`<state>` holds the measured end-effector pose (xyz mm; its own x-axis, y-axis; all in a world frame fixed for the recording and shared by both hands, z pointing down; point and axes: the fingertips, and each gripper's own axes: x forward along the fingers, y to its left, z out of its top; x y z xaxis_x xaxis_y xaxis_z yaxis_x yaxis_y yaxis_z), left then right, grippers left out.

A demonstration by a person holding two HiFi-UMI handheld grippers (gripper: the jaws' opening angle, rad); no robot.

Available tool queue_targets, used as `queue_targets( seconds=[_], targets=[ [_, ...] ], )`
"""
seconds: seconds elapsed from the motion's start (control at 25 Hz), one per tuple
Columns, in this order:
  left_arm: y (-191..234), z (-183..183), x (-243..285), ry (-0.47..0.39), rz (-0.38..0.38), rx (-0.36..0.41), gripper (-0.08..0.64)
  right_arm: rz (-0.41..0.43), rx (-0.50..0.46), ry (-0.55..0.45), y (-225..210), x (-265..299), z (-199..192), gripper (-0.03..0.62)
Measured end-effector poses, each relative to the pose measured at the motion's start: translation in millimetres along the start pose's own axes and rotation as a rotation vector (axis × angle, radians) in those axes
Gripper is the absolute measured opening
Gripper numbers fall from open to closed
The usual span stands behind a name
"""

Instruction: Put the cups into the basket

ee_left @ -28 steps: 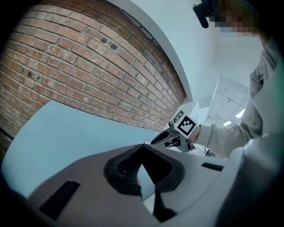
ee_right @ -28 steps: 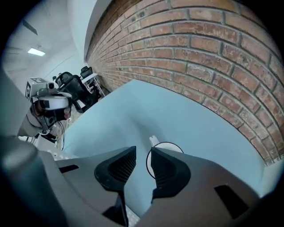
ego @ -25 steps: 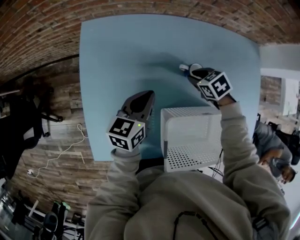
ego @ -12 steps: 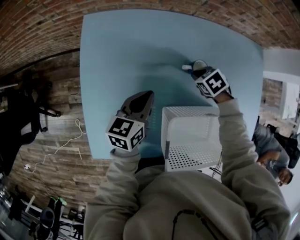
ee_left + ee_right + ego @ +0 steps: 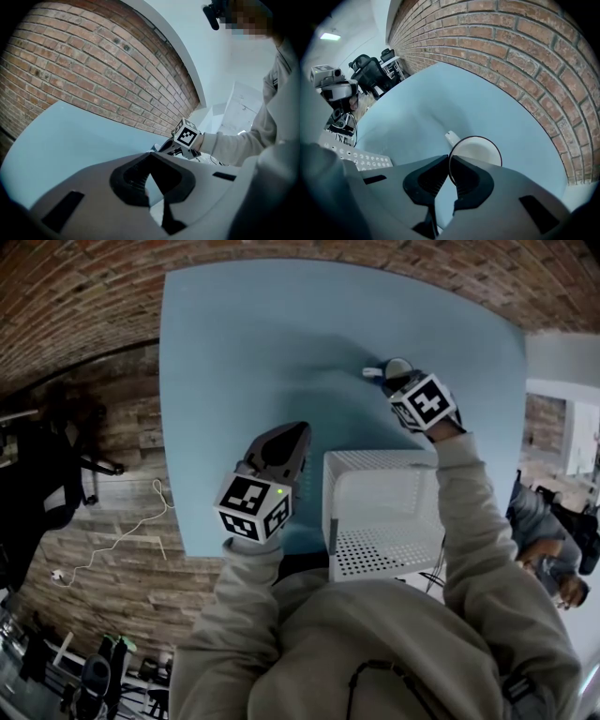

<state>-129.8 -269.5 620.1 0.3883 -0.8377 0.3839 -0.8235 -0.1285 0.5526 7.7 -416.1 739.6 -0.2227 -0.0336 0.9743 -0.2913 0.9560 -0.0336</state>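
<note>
A white cup [image 5: 397, 367] with a dark rim stands upright on the blue table [image 5: 253, 343], its handle pointing left. My right gripper [image 5: 393, 381] points steeply down over the cup's near side. In the right gripper view the cup [image 5: 480, 151] has its rim between the jaws of my right gripper [image 5: 450, 169]. Those jaws have just been closing and now pinch the cup's wall. The white perforated basket [image 5: 330, 493] sits at the table's near edge, just in front of the cup. My left gripper [image 5: 292, 435] hovers left of the basket, shut and holding nothing [image 5: 149, 164].
A brick wall runs behind and to the left of the table. The basket's corner [image 5: 356, 158] shows beside the right jaws. Office chairs [image 5: 370, 65] stand far off. Another person [image 5: 553, 563] sits at the right edge. A white cable [image 5: 122, 540] lies on the wooden floor.
My right gripper has dropped a little onto the cup, and its jaws have closed on the rim. The left gripper and the basket have stayed put.
</note>
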Motion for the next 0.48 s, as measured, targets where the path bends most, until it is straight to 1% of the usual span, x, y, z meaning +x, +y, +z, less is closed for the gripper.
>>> queue_targets(
  seconds=[0.08, 0.2, 0.48],
  targets=[
    [-0.3, -0.3, -2.4, 0.000, 0.002, 0.004, -0.003, -0.003, -0.011, 0.004, -2.3, -0.2, 1.4, 0.038],
    [-2.8, 2.2, -7.1, -0.006, 0.004, 0.012, -0.003, -0.004, 0.000, -0.005, -5.3, -5.3, 4.0, 0.035],
    [-16.8, 4.4, -20.5, -0.007, -0.008, 0.029, -0.003, -0.032, 0.003, -0.057, 8.0, -40.4, 14.1, 0.035]
  ],
)
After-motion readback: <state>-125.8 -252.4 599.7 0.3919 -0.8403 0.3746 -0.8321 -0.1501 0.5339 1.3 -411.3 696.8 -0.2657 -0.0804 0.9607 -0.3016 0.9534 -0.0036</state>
